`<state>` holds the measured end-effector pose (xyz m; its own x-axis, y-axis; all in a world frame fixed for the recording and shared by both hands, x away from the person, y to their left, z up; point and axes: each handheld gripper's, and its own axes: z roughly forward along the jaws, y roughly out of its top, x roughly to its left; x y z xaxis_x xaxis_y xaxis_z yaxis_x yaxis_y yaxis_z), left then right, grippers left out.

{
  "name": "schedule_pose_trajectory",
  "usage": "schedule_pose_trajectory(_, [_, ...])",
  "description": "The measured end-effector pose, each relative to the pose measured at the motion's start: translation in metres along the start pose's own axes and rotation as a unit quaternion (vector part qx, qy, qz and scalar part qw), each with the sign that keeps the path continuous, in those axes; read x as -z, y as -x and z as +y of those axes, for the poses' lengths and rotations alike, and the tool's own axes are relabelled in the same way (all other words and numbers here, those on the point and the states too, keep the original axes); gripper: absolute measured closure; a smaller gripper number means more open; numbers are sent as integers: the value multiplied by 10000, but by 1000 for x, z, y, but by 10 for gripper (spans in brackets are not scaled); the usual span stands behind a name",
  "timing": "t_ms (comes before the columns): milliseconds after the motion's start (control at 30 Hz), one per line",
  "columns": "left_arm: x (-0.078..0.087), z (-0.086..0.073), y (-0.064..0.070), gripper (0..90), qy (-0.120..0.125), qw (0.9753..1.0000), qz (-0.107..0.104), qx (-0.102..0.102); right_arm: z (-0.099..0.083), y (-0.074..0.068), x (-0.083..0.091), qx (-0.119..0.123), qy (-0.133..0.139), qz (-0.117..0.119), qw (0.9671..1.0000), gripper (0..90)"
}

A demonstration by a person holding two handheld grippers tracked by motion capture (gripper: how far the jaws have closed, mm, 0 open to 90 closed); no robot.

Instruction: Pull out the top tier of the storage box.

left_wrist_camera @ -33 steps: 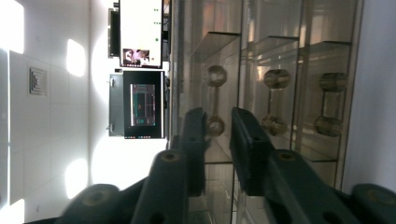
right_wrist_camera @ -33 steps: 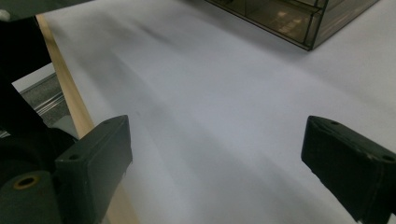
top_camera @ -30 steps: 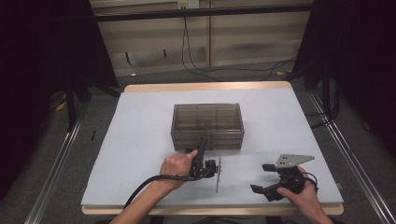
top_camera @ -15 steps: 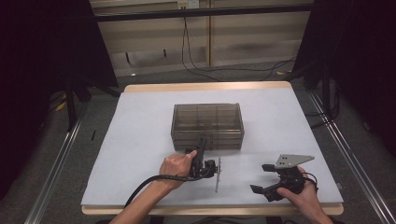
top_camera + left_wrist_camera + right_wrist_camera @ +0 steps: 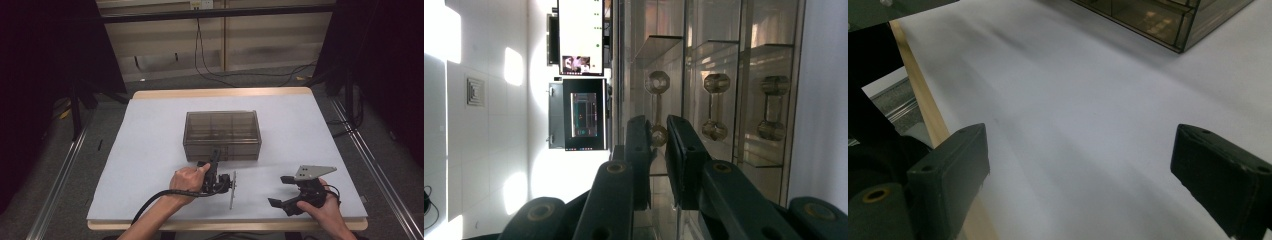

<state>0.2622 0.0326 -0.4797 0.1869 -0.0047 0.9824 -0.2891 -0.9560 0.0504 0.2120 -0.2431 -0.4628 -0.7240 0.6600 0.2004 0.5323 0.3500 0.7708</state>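
Note:
A smoky see-through drawer box (image 5: pixel 222 134) stands mid-table. My left gripper (image 5: pixel 216 151), turned on its side in a hand, reaches the box's front face. In the left gripper view its jaws (image 5: pixel 657 125) are pressed together on one end of a dumbbell-shaped drawer handle (image 5: pixel 657 100), the first of three; the other two handles (image 5: pixel 715 107) sit to one side. My right gripper (image 5: pixel 279 191) rests open by the table's front right, with nothing but white tabletop between its fingers (image 5: pixel 1080 150). The box's corner (image 5: pixel 1158 20) lies farther off in that view.
The white table cover (image 5: pixel 150 150) ends at a wooden front edge (image 5: pixel 930 115) close to my right gripper. Metal rails (image 5: pixel 65 170) run along both sides of the table. Cables hang on the back wall (image 5: pixel 210 55).

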Motion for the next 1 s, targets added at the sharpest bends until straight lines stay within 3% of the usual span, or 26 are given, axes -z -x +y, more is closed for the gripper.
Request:
schedule_pose_trajectory(100, [1,0,0,808,20,10000,2,29,0,0,0,-8,-2,0,10000,87])
schedule_pose_trajectory(167, [2,0,-1,808,12,10000,-16,-73,0,0,0,-11,-1,-2,10000,87])
schedule_pose_trajectory(200, [3,0,0,808,11,10000,-11,-17,0,0,0,-11,1,-1,10000,87])
schedule_pose_trajectory(333, [5,0,-1,809,52,9999,19,-109,0,0,0,-10,0,4,10000,87])
schedule_pose_trajectory(467, [7,0,0,808,58,10000,-61,-3,0,0,0,-7,3,9,10000,87])
schedule_pose_trajectory(600, [10,-1,1,808,138,9999,-15,-28,0,0,0,-8,10,0,10000,87])
schedule_pose_trajectory(667, [11,0,1,809,91,9998,16,-159,0,0,0,-6,3,8,10000,87])
schedule_pose_trajectory(1000, [15,-1,1,808,134,9999,-26,-105,0,0,0,-9,10,2,10000,86])
